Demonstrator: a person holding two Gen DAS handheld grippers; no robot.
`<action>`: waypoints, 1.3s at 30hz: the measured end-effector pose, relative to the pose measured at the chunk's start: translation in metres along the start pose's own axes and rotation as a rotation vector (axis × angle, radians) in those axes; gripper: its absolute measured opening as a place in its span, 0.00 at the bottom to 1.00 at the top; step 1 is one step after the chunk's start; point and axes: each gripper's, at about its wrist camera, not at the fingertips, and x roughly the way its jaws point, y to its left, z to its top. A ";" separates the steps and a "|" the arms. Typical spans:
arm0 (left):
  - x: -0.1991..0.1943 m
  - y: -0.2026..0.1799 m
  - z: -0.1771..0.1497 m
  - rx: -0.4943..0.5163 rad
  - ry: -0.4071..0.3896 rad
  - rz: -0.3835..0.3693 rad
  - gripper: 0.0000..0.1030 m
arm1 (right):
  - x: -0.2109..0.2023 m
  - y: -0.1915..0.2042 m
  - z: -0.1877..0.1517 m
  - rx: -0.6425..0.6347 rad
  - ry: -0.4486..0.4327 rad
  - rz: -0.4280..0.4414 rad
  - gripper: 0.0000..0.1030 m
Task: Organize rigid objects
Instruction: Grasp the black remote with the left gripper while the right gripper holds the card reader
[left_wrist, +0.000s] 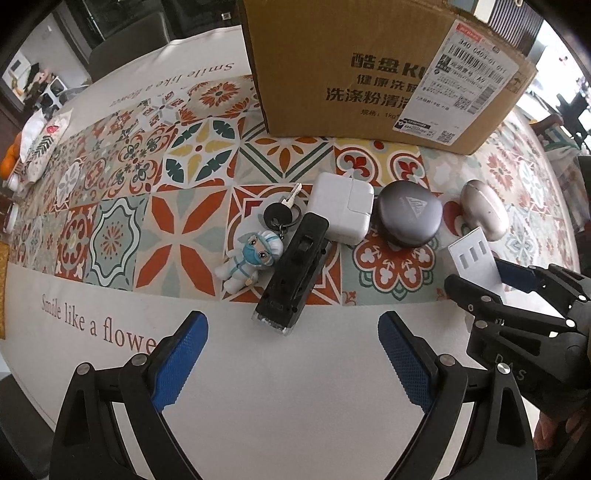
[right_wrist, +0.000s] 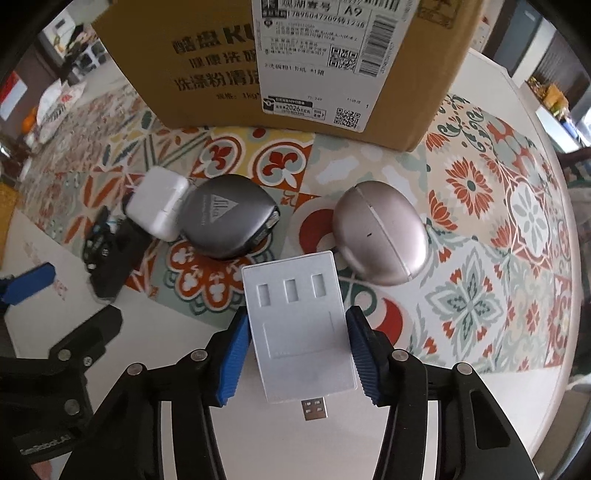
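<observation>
My right gripper (right_wrist: 297, 325) is shut on a white USB hub (right_wrist: 299, 325), whose plug points back toward the camera; it also shows in the left wrist view (left_wrist: 474, 258). My left gripper (left_wrist: 291, 332) is open and empty, just in front of a black rectangular device (left_wrist: 293, 273). On the tiled cloth lie a doll keychain with a key (left_wrist: 255, 254), a white charger (left_wrist: 341, 206), a grey round case (left_wrist: 408, 214) and a silver oval case (right_wrist: 380, 232). The cardboard box (left_wrist: 369, 62) stands behind them.
A bag and oranges (left_wrist: 37, 140) lie at the table's far left. The round table's edge (right_wrist: 561, 295) curves along the right. The white border of the cloth (left_wrist: 277, 387) lies under my left gripper.
</observation>
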 end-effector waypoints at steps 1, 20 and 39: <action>-0.002 0.002 -0.001 0.003 -0.006 -0.010 0.92 | -0.004 0.001 -0.002 0.015 -0.005 0.009 0.50; -0.022 0.022 -0.027 0.129 -0.131 -0.157 0.70 | -0.052 0.013 -0.025 0.160 -0.073 0.098 0.51; 0.018 0.021 -0.007 0.212 -0.079 -0.206 0.35 | -0.017 0.011 -0.017 0.215 -0.011 0.124 0.51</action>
